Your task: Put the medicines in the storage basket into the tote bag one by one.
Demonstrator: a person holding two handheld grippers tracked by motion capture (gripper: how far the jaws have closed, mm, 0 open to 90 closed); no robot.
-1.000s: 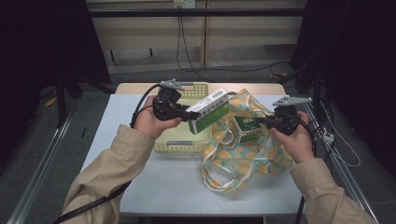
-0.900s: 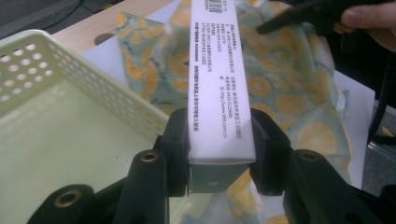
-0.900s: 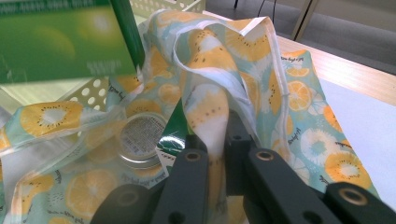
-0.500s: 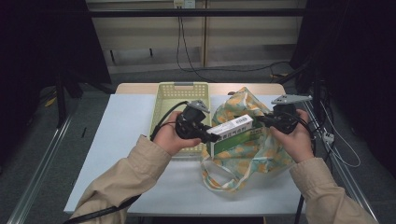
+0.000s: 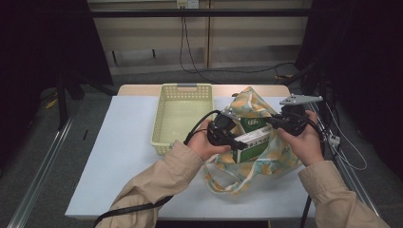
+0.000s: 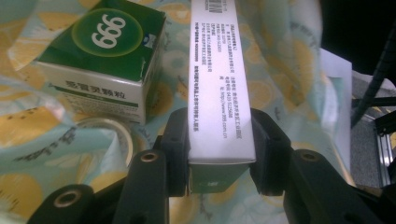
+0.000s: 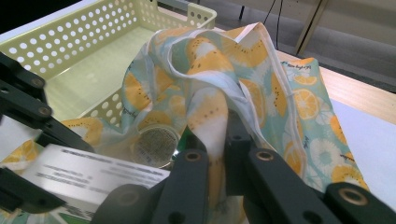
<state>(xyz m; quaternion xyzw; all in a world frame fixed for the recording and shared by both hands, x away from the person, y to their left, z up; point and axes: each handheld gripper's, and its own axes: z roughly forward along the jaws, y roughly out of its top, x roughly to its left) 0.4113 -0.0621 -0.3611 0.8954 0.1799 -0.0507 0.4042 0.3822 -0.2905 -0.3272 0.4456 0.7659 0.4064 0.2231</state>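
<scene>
A cloth bag (image 5: 273,159) printed with orange slices lies on the table's right half, its mouth held up. My right gripper (image 5: 281,122) is shut on the bag's rim; in the right gripper view (image 7: 217,140) the fabric (image 7: 210,98) is pinched between its jaws. My left gripper (image 5: 239,141) is shut on a long white and green box (image 5: 254,137), lowered into the bag's mouth. The left gripper view shows the pads (image 6: 175,140) pressing the box (image 6: 217,70) on both sides. Inside the bag sit a green box marked 999 (image 6: 105,56) and a round roll (image 6: 109,135).
A pale yellow perforated basket (image 5: 183,90) stands left of the bag, touching it, its wall (image 7: 70,42) close in the right gripper view. The white tabletop (image 5: 123,156) stretches left of the basket. Cables trail from both grippers.
My left gripper has carried the long box from over the basket to the right and down into the bag's mouth. The right gripper has kept still on the bag's rim.
</scene>
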